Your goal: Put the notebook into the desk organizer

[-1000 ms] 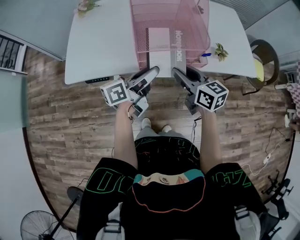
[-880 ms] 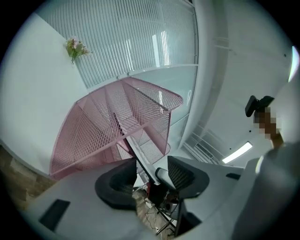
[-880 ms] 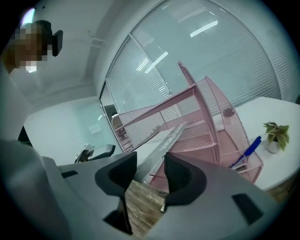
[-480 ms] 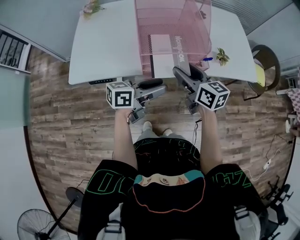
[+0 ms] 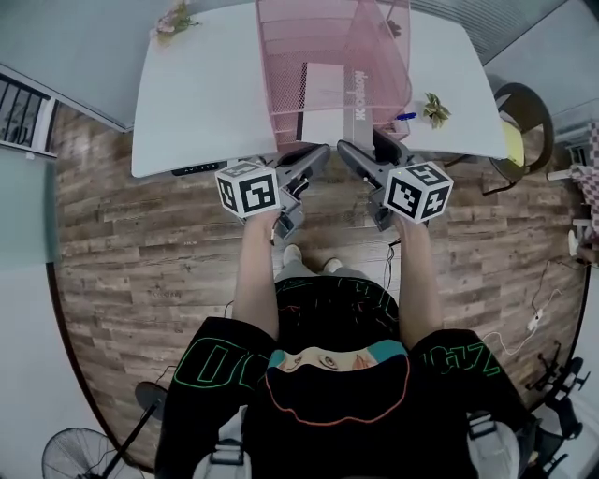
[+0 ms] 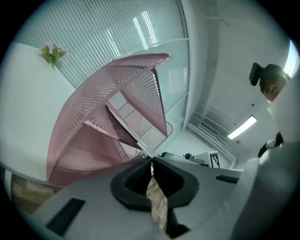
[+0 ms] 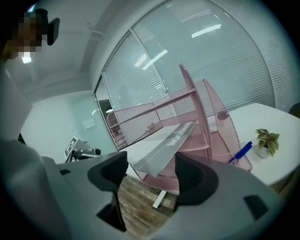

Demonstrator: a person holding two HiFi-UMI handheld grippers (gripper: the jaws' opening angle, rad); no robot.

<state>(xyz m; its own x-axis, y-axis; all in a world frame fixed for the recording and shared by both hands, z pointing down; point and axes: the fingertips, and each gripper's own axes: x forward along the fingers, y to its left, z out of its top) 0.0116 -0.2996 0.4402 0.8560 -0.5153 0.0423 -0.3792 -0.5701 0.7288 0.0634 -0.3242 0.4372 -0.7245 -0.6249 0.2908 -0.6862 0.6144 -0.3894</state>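
Observation:
The pink mesh desk organizer (image 5: 281, 56) stands on the white table (image 5: 197, 94). The white notebook (image 5: 328, 89) lies in its lower tier, with the printed spine toward the right and one end sticking out toward me. My left gripper (image 5: 316, 154) hovers at the table's front edge. Its jaws are closing and nearly touch, with nothing between them (image 6: 152, 161). My right gripper (image 5: 365, 148) is beside it, jaws opening wide. In the right gripper view the notebook (image 7: 166, 145) lies just beyond the gripper (image 7: 151, 161), and the pads do not press on it.
A blue pen (image 5: 404, 117) and a small potted plant (image 5: 433, 106) sit right of the organizer. Flowers (image 5: 171, 17) stand at the table's far left corner. A chair (image 5: 524, 112) is right of the table, and a fan (image 5: 70, 458) stands on the wooden floor behind me.
The left gripper's jaws, spread wide half a second ago, have come together. The right gripper's jaws have spread wider. Both grippers stay near the table's front edge.

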